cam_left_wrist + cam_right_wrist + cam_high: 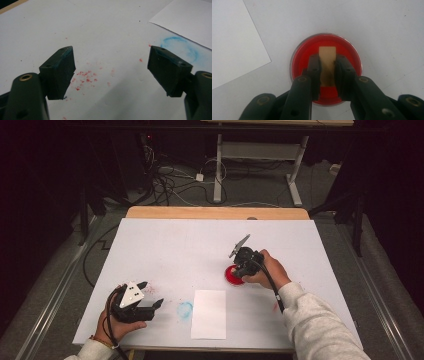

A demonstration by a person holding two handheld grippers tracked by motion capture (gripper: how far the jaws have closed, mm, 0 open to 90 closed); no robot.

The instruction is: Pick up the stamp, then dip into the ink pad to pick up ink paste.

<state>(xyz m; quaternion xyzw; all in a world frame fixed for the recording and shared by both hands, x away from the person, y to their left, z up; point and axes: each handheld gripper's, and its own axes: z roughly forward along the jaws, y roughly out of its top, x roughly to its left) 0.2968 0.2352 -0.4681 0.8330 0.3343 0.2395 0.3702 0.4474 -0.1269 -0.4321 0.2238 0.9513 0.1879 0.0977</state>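
tan block (327,62) sits in the red paint dish (352,58), frame centre, clamped by the right gripper (327,75). risk: lifting crooked tips the dish or drips red onto white sheet (234,47), upper left. left gripper (111,72) wide, empty.

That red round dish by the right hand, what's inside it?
The red dish holds red colour, and a tan wooden block stands over it, clamped by the right tongs. The block's lower end and the dish's near part are covered by the tongs.
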